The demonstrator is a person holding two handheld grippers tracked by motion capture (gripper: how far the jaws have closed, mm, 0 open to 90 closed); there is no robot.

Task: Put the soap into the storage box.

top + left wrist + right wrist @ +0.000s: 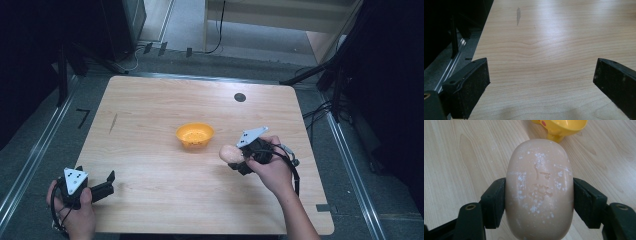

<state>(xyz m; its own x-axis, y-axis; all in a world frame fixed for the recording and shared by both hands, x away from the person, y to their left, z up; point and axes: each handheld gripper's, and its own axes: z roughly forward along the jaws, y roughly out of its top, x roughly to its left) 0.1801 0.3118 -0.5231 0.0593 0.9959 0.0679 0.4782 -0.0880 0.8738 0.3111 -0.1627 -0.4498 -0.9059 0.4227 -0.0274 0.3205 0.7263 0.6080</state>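
The right gripper (pixel 239 161) has its fingers (pixel 492 202) clamped on the long sides of a pale soap (pixel 539 192), held just above the bench (pixel 150 130); the yellow bowl (pixel 195 135) stands near, ahead and to the left of the soap as the high view has it; the step in hand looks to be carrying the soap to that bowl and setting it in. The grip sits near the soap's middle, which is good, but the bar is rounded and likely slick, so hold the squeeze steady and avoid any twist that could let it squirt out; lift enough for the soap's low end to clear the rim; bring it over the bowl's centre, not its edge, since the bowl looks light and may tip or slide if nudged; lower it close to the bottom before letting go. The left gripper (pixel 102 189) rests at the bench's near left corner, fingers (pixel 471 85) wide apart and empty, well apart from the work; it could steady the bowl if needed.
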